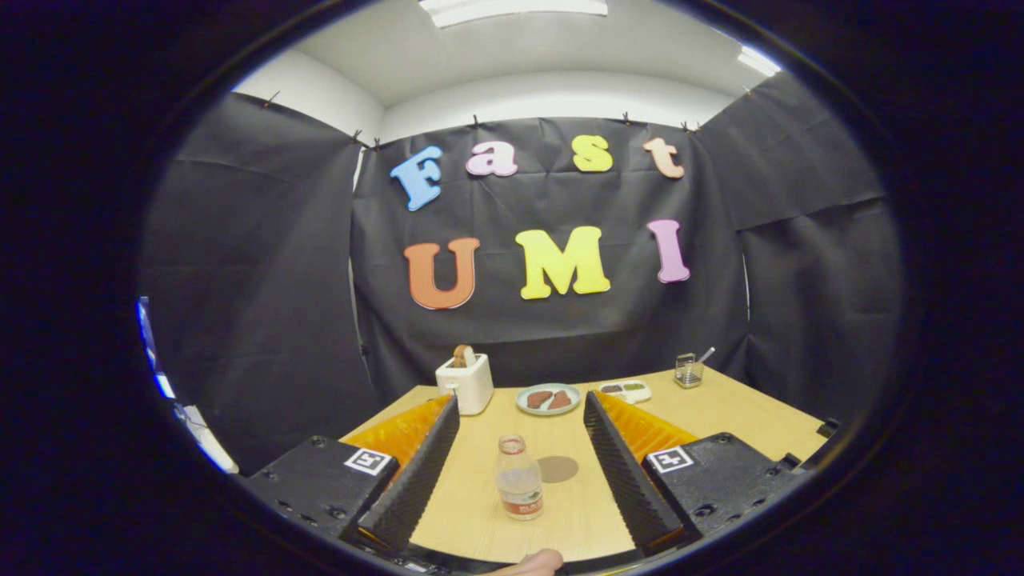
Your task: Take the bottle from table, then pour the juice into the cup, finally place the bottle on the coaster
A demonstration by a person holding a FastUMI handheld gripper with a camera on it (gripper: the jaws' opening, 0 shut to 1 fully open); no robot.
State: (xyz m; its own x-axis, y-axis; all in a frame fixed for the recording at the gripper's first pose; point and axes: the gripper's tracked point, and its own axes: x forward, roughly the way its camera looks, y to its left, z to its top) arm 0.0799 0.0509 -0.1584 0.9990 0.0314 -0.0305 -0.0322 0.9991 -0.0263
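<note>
Reaching for the bottle (pixel 519 478) is the step in hand, and you are well set for it: the gripper (pixel 520 432) has its jaws spread wide with nothing between the fingers but the bottle itself, which stands upright on the wooden table (pixel 744 412), in the gap and touching neither finger. It is a small clear bottle with a pale cap and a red label low on its body, and it looks only partly filled.

Keep it centred between the fingers as you advance, and carry the fingers far enough forward that the pads meet the body of the bottle and not just its near face. Aim above the label, around the middle, so the bottle should not tip when you lift. Close evenly; a thin plastic wall will likely give under a hard squeeze.

Just to the right of the bottle and slightly farther off lies the round brown coaster (pixel 558 468), flat on the table. Farther away stand a white toaster (pixel 466 382) on the left, a plate (pixel 548 399) of food in the middle, a small tray (pixel 626 390) beside it, and a clear cup (pixel 686 370) with a spoon at the far right.
</note>
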